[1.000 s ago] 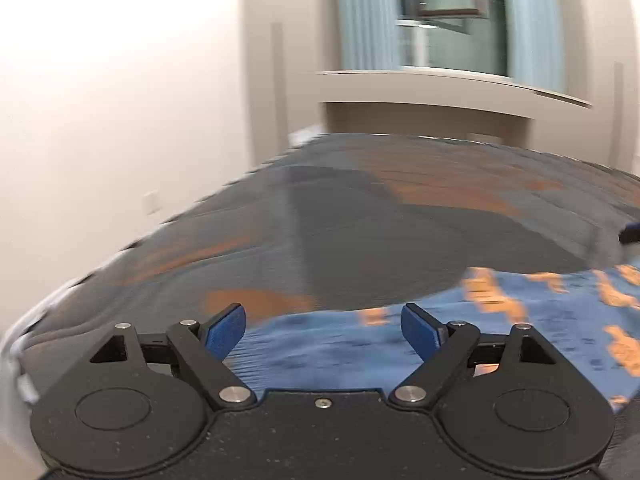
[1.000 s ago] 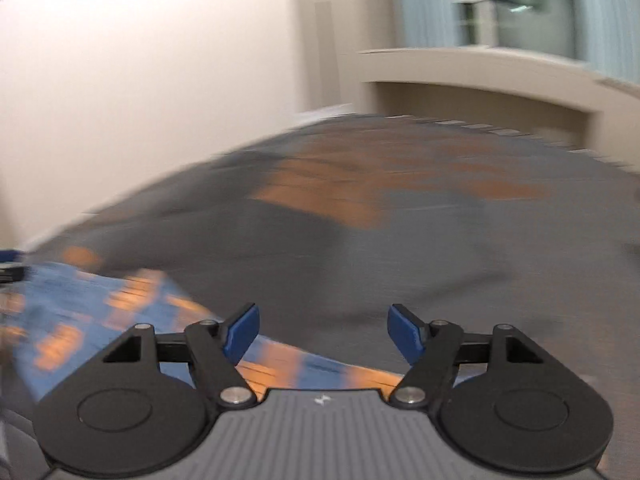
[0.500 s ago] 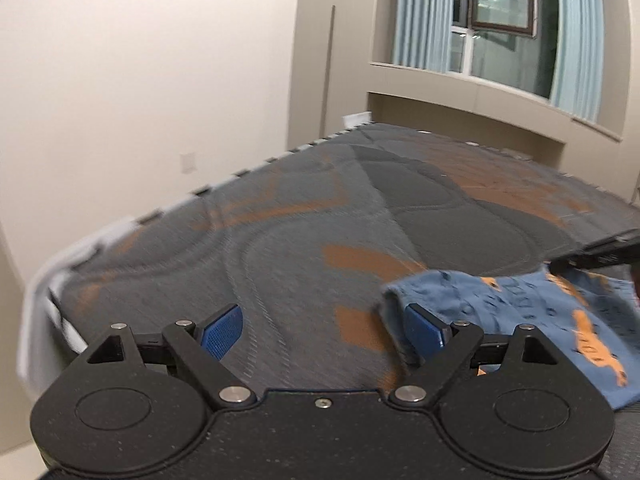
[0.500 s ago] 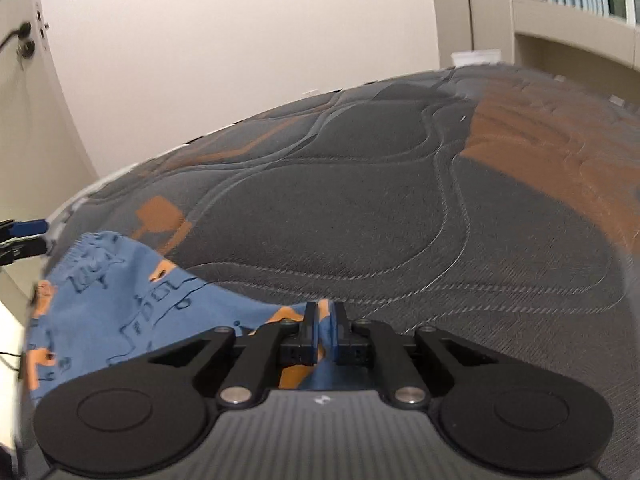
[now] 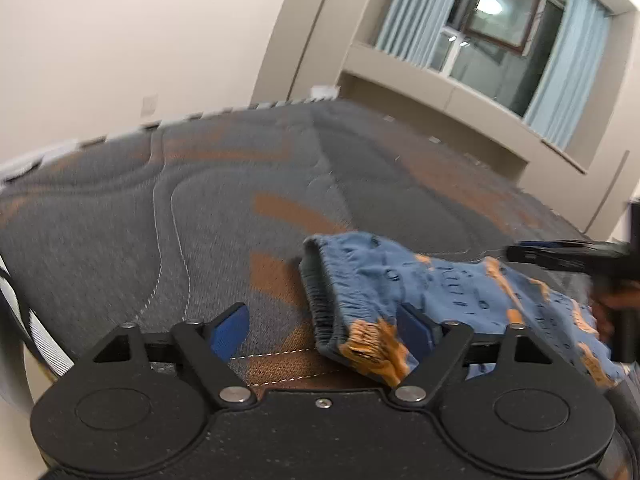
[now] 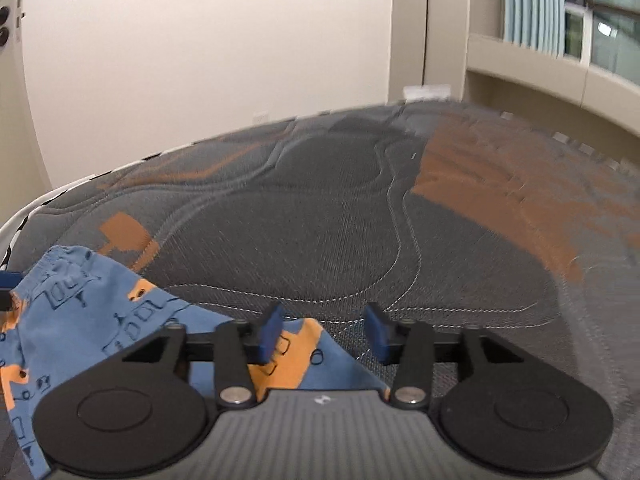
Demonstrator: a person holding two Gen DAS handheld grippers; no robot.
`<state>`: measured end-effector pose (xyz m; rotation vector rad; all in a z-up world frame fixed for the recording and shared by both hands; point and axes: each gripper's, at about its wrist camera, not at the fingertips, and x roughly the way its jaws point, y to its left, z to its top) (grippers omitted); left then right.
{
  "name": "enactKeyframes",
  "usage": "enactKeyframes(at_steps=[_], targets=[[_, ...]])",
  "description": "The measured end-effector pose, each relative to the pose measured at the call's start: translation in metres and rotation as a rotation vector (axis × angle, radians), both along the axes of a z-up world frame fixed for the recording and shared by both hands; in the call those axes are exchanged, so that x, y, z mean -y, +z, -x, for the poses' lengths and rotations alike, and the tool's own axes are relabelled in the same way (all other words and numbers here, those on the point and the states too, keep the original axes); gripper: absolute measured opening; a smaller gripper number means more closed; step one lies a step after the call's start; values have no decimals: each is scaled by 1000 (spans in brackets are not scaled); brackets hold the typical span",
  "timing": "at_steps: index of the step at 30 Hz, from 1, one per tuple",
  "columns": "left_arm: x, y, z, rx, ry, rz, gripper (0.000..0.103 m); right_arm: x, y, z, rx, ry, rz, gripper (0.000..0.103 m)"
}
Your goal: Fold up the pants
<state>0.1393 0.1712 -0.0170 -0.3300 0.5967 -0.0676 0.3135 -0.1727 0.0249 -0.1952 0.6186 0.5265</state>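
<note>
The pants (image 5: 448,292) are small, blue with orange patches and dark line drawings, and lie folded on the mattress. Their elastic waistband faces left in the left wrist view. My left gripper (image 5: 324,326) is open just above the mattress, with the waistband end of the pants between its right finger and the gap's middle. My right gripper (image 6: 324,330) is open, and the pants' (image 6: 92,320) right corner lies under its left finger. The right gripper also shows in the left wrist view (image 5: 560,256), at the far right beyond the pants.
The mattress (image 6: 360,216) is grey quilted fabric with orange patches and fills both views. Its white-trimmed left edge (image 5: 24,160) drops off near a cream wall. A window ledge (image 5: 460,80) with blue curtains lies beyond the far end.
My right gripper, shut on the pants' edge half a second ago, has opened and let go. My left gripper stayed open and moved in closer to the waistband end.
</note>
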Motion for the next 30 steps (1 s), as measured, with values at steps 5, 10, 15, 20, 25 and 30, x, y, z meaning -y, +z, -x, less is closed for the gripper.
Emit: enactKeyframes(at_steps=[5, 10, 15, 20, 25, 30], targets=[[7, 0, -9, -5, 1, 23, 58, -5, 6, 53, 55, 19, 13, 76], [15, -2, -13, -34, 12, 26, 35, 0, -1, 92, 57, 6, 3, 78], [18, 3, -9, -29, 50, -1, 18, 6, -8, 115, 104, -42, 55, 84], [26, 5, -10, -43, 45, -71, 20, 20, -30, 115, 70, -114, 140, 89], [26, 14, 1, -18, 85, -103, 70, 49, -18, 127, 78, -176, 53, 95], [51, 41, 4, 51, 86, -228, 89, 103, -6, 161, 154, -276, -13, 103]])
